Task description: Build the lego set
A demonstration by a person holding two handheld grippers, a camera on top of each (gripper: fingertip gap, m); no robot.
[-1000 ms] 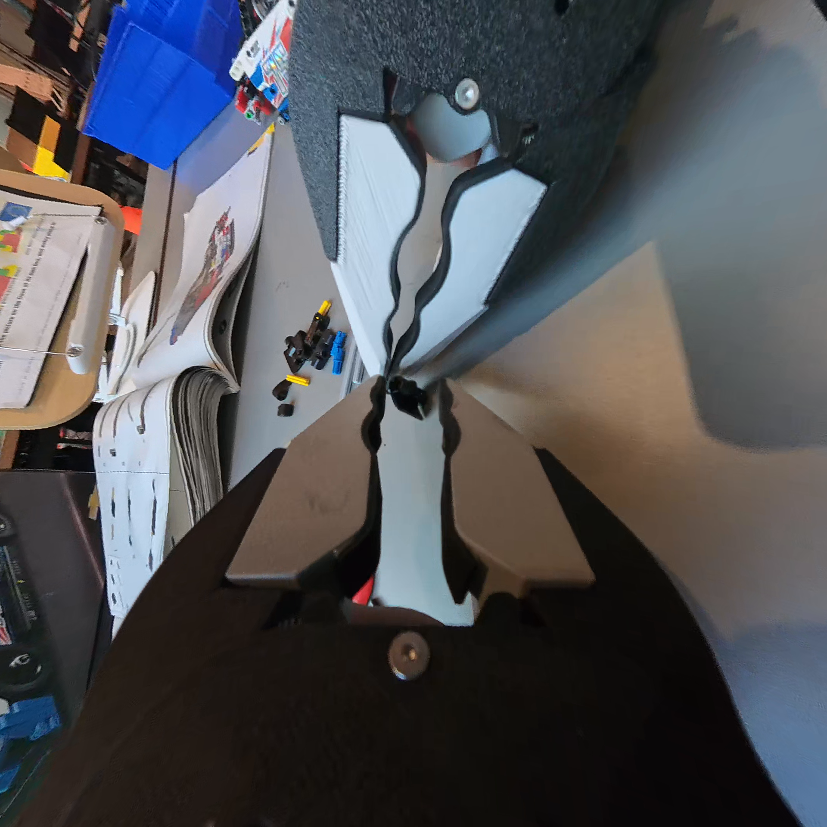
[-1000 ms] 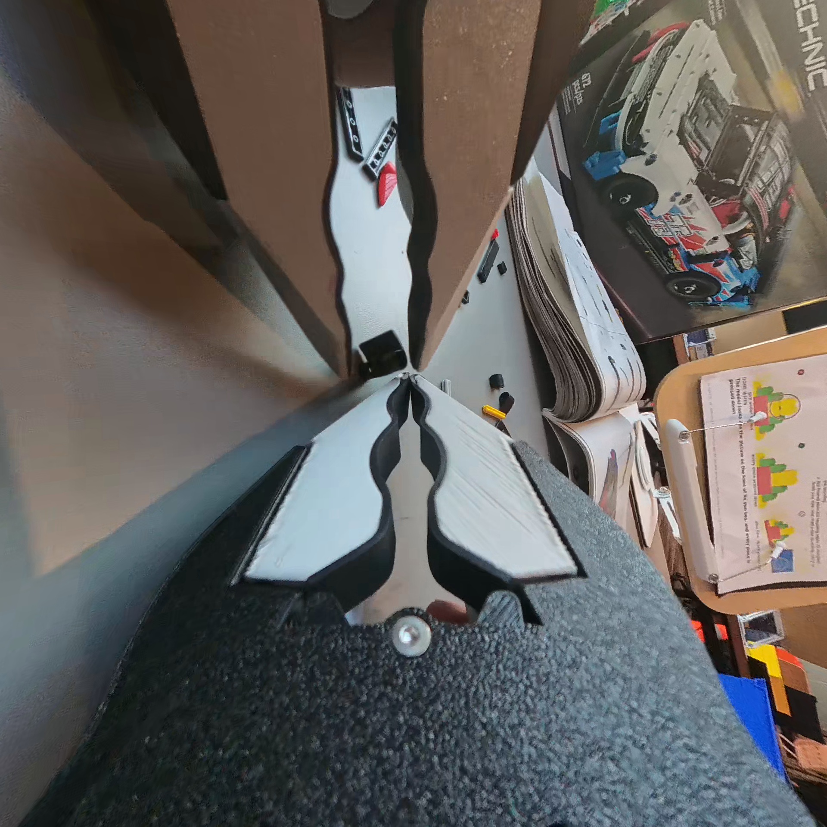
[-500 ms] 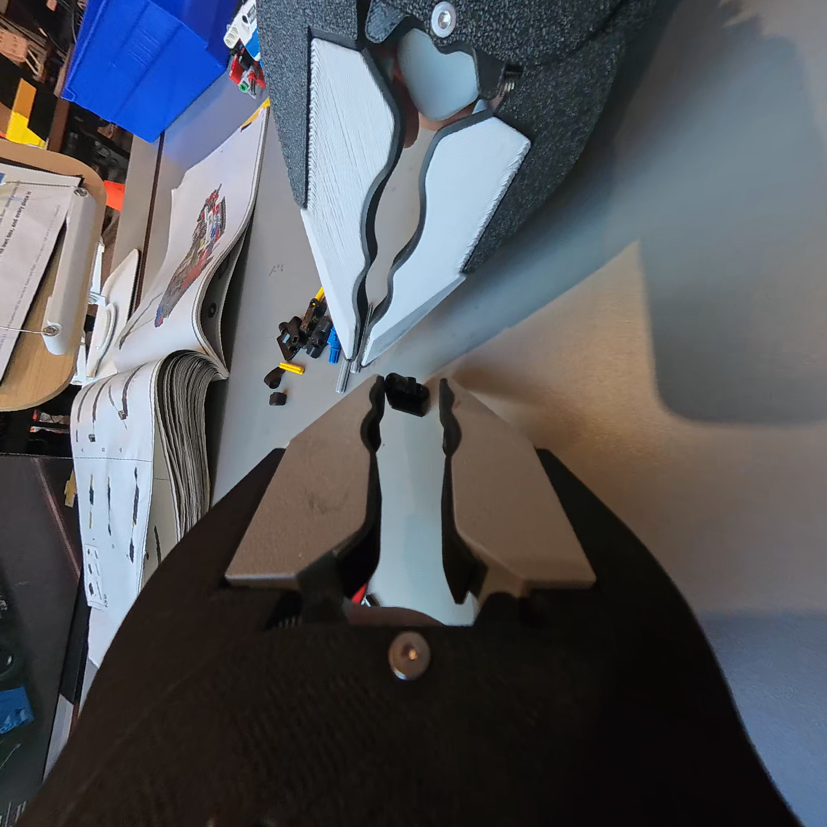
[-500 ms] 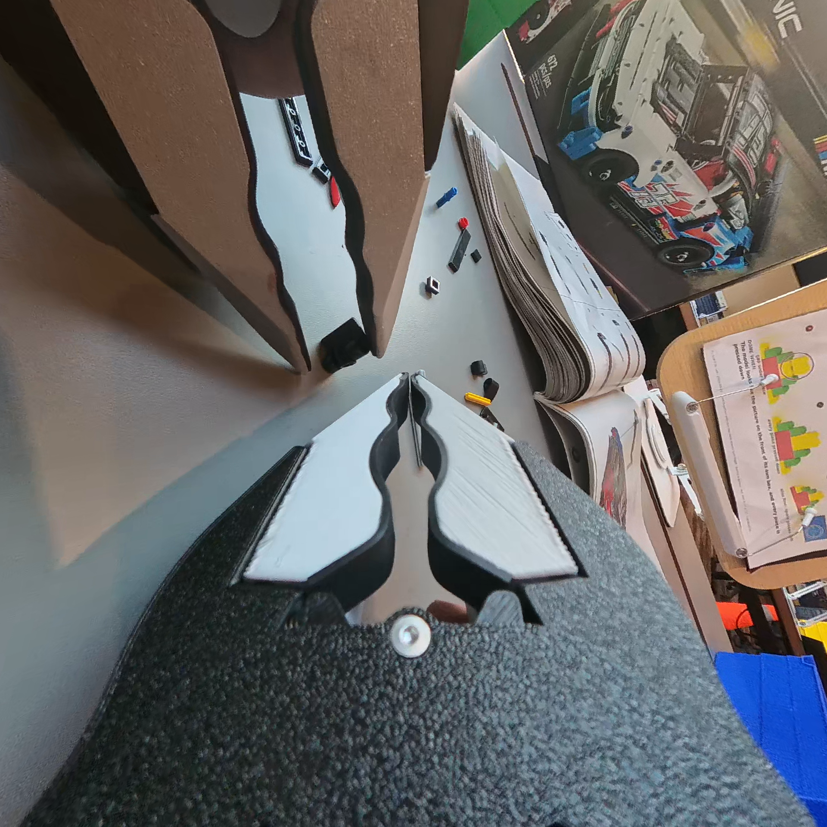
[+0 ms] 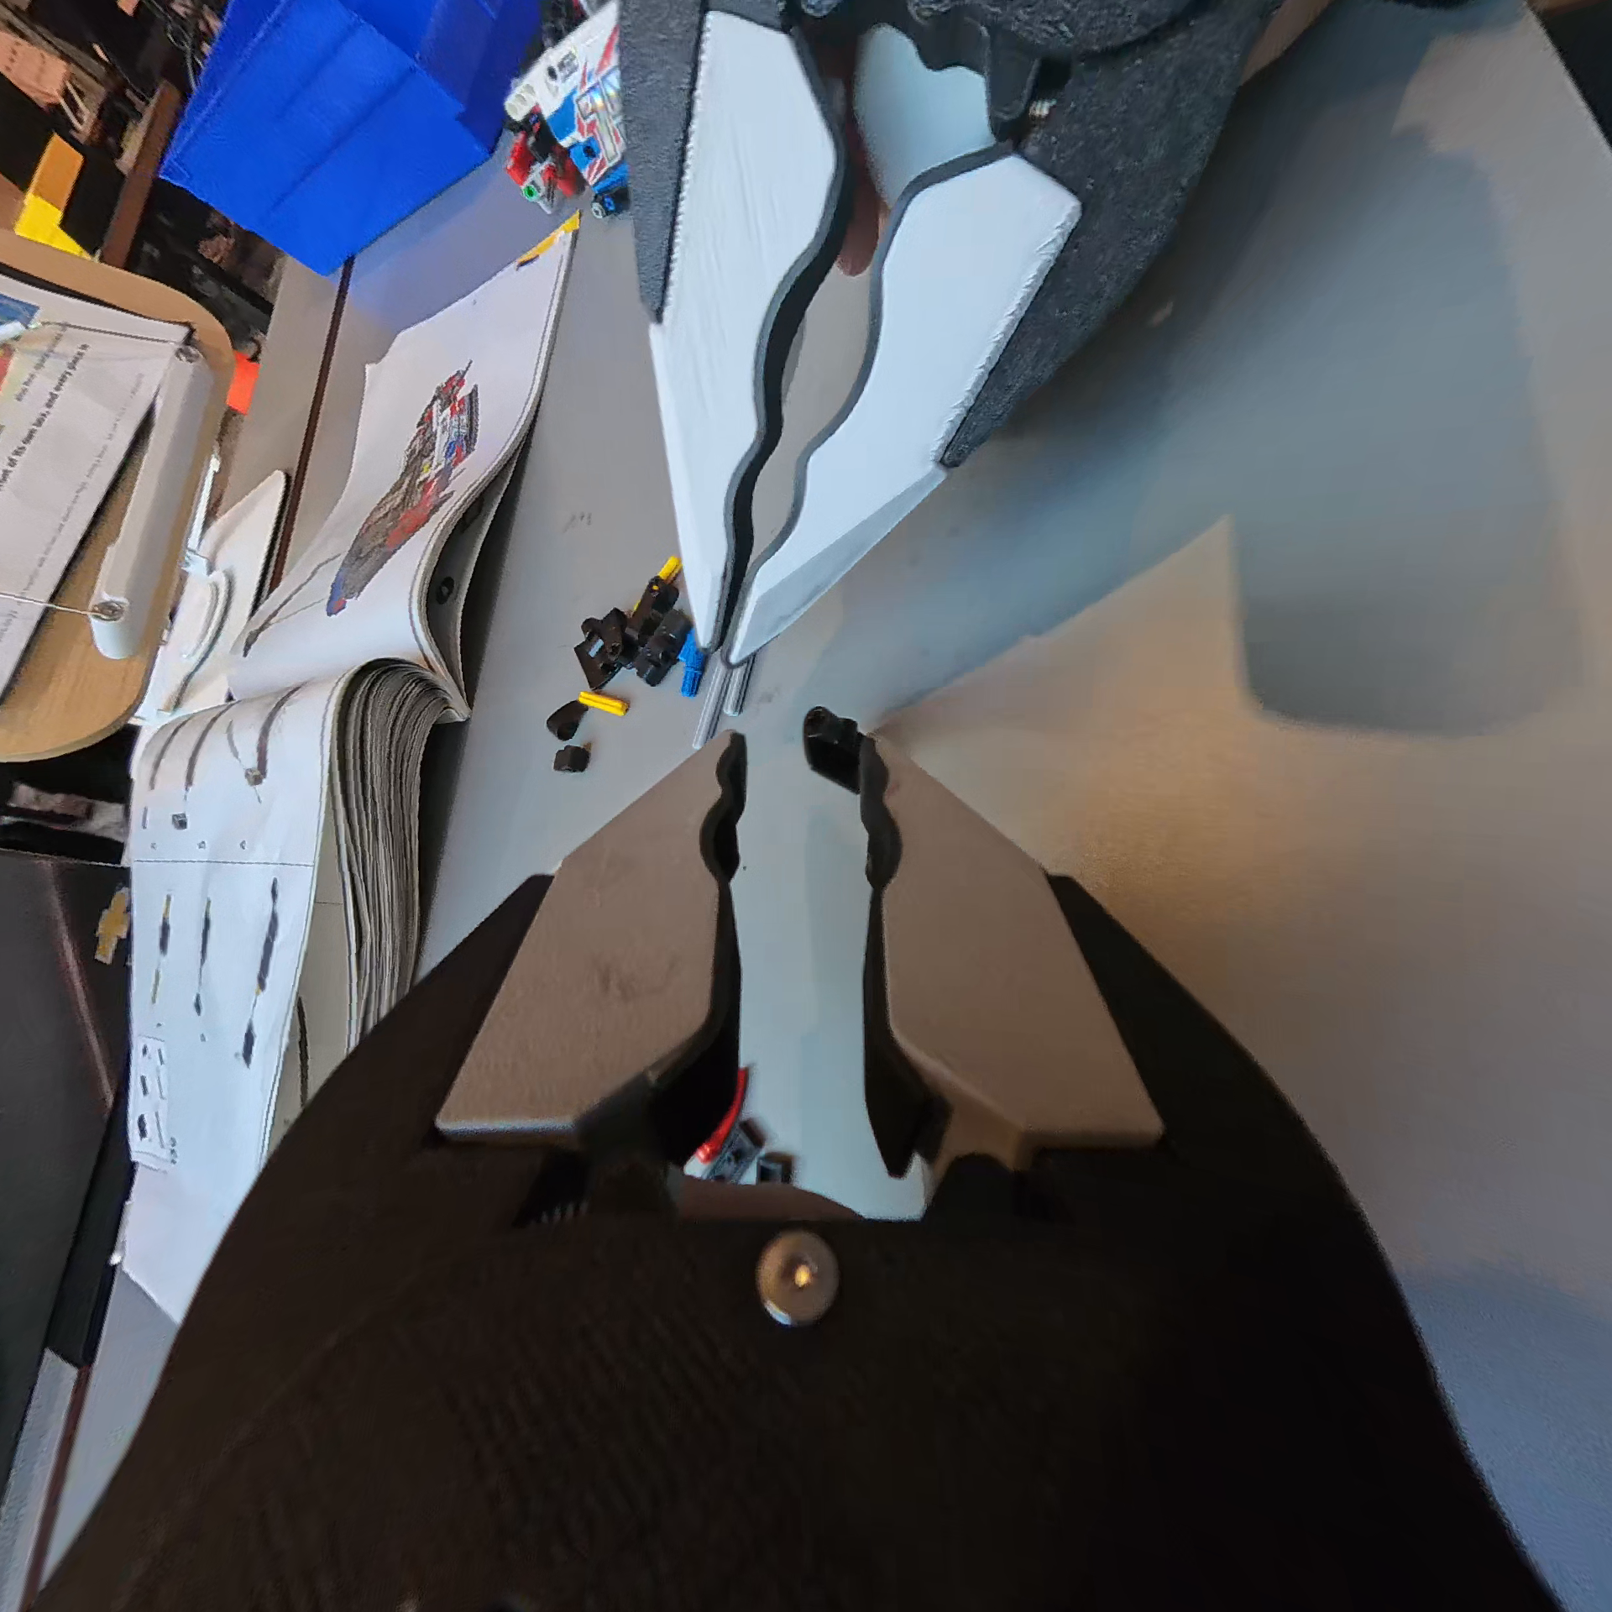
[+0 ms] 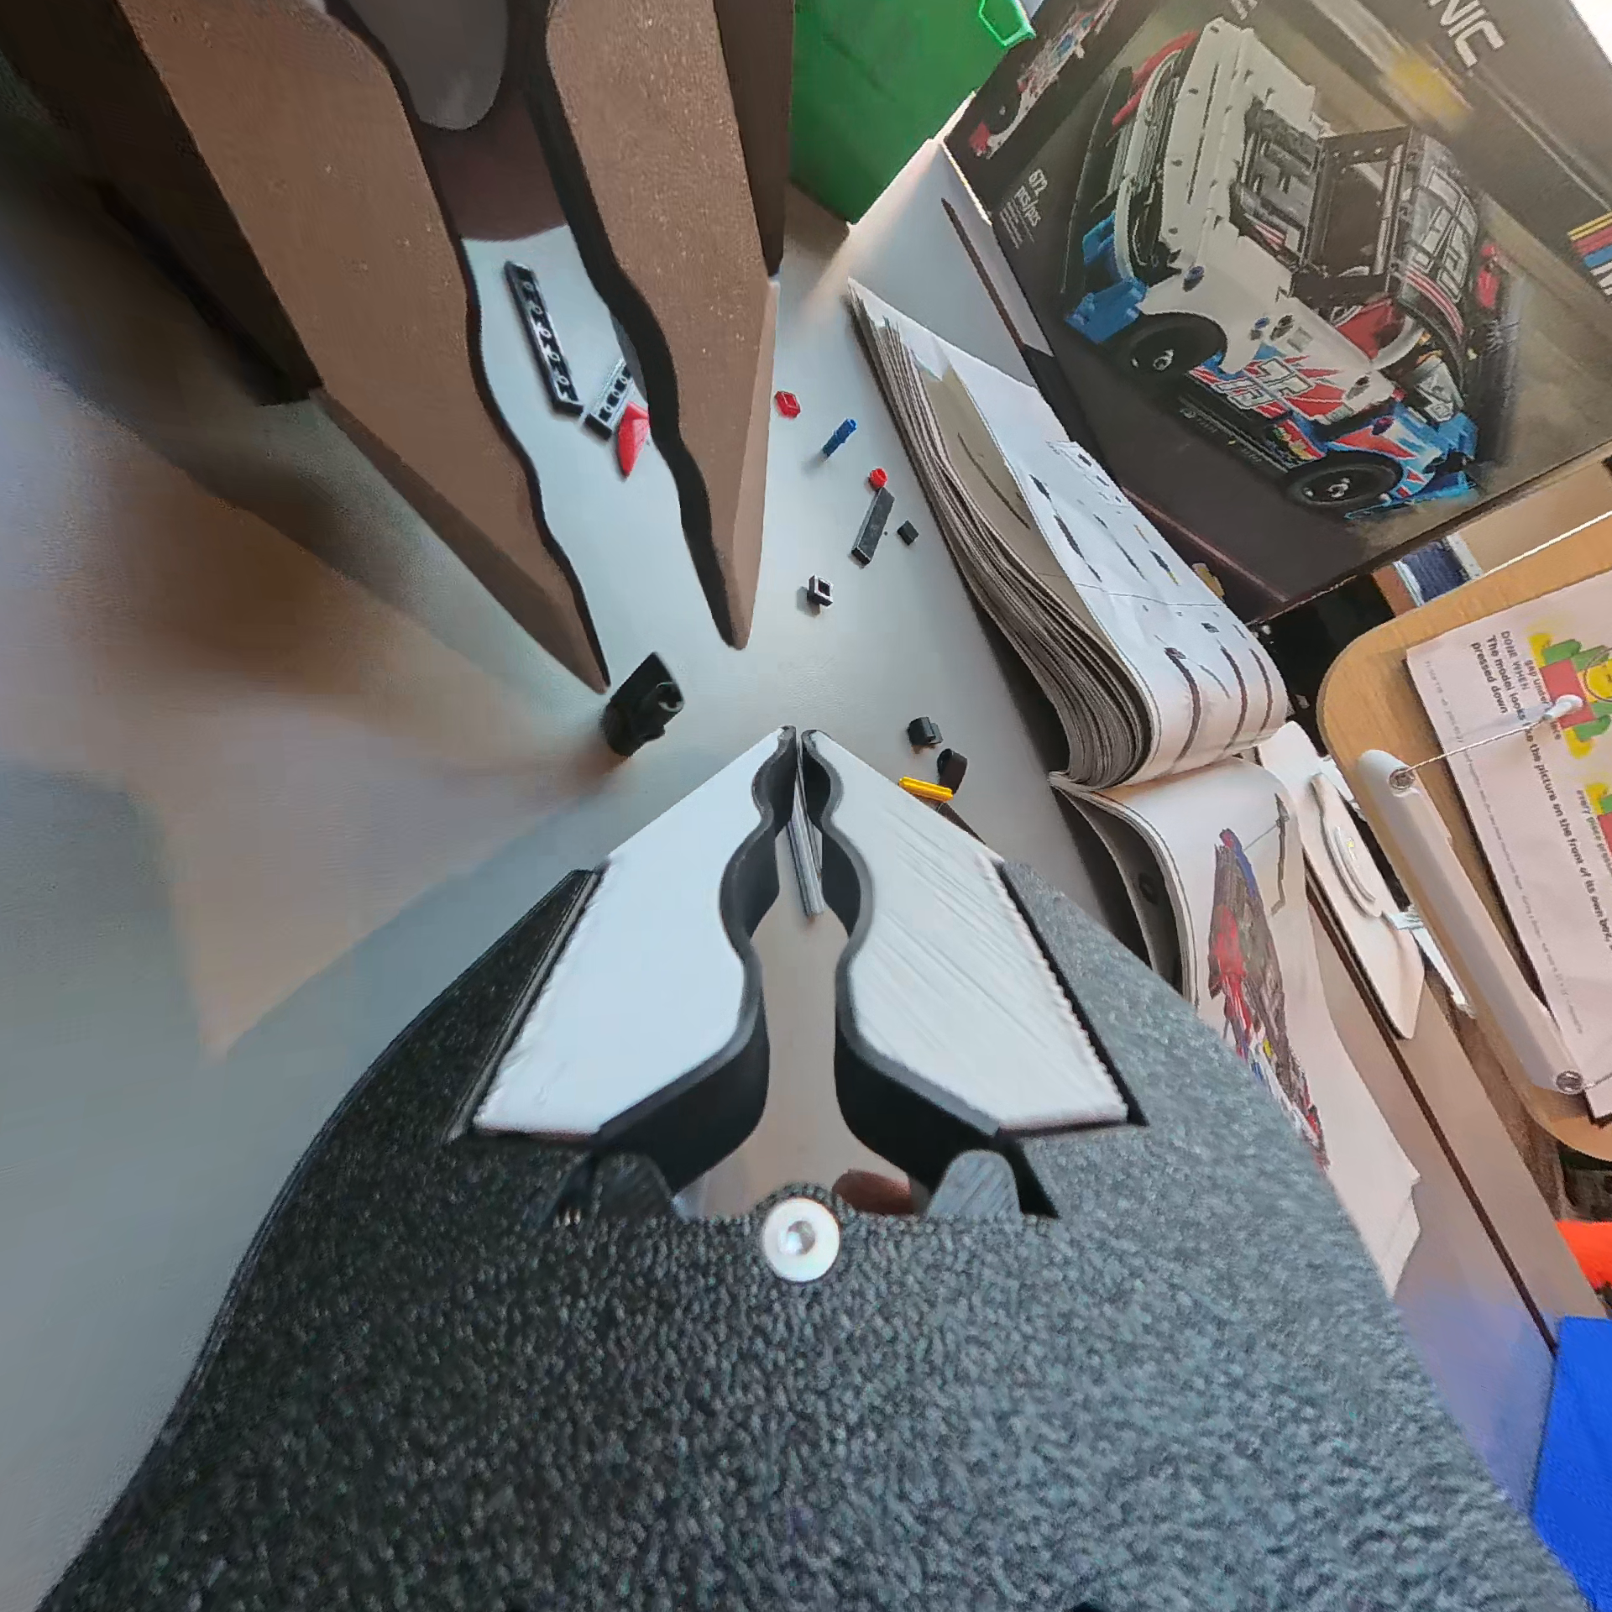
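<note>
My left gripper (image 5: 801,746) has brown fingers and is open just above the grey table. A small black connector (image 5: 829,741) lies at the tip of one finger; in the right wrist view the connector (image 6: 641,706) rests on the table below the left gripper (image 6: 670,663). My right gripper (image 6: 798,737) has white fingers and is shut on a thin grey axle (image 6: 804,855) that pokes out past its tips. In the left wrist view the right gripper (image 5: 727,652) faces mine a short way off, with the axle (image 5: 720,698) pointing down at the table.
An open instruction booklet (image 5: 392,541) lies left of the grippers, with loose black, blue and yellow pieces (image 5: 637,637) beside it. Black beams (image 6: 545,340) and a red piece (image 6: 632,436) lie behind the left gripper. The set box (image 6: 1308,262), a blue bin (image 5: 331,131) and a part-built model (image 5: 571,131) stand farther off. Left and right tips are no more than a few centimetres apart.
The two grippers have drawn apart. My left gripper has opened and let go of the black connector, which now sits on the table. The right gripper still holds the axle.
</note>
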